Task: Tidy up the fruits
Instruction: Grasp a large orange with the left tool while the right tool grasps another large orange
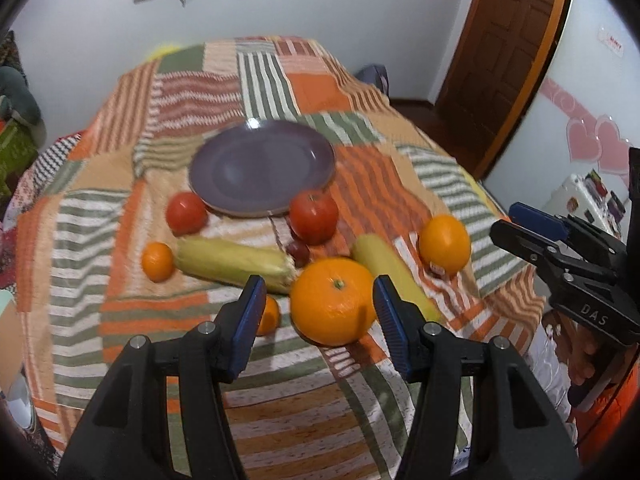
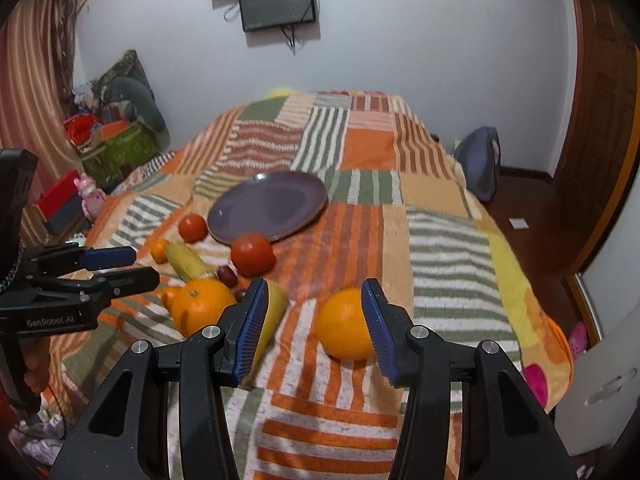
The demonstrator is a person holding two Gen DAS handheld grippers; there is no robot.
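A purple plate [image 1: 262,168] lies empty on a striped blanket [image 1: 360,176]. Near it are two red tomatoes [image 1: 314,216], two corn cobs [image 1: 236,260], grapes [image 1: 298,252] and several oranges. My left gripper [image 1: 318,314] is open, its pads either side of a big orange [image 1: 330,306], not touching. My right gripper [image 2: 314,324] is open, its right pad close to another orange [image 2: 346,324]. The plate [image 2: 268,206] and the big orange [image 2: 202,308] also show in the right wrist view.
The blanket covers a bed that drops off at the front and right. A brown door [image 1: 508,52] stands at the right, boxes and cushions [image 2: 116,140] at the left, a backpack [image 2: 478,164] on the floor.
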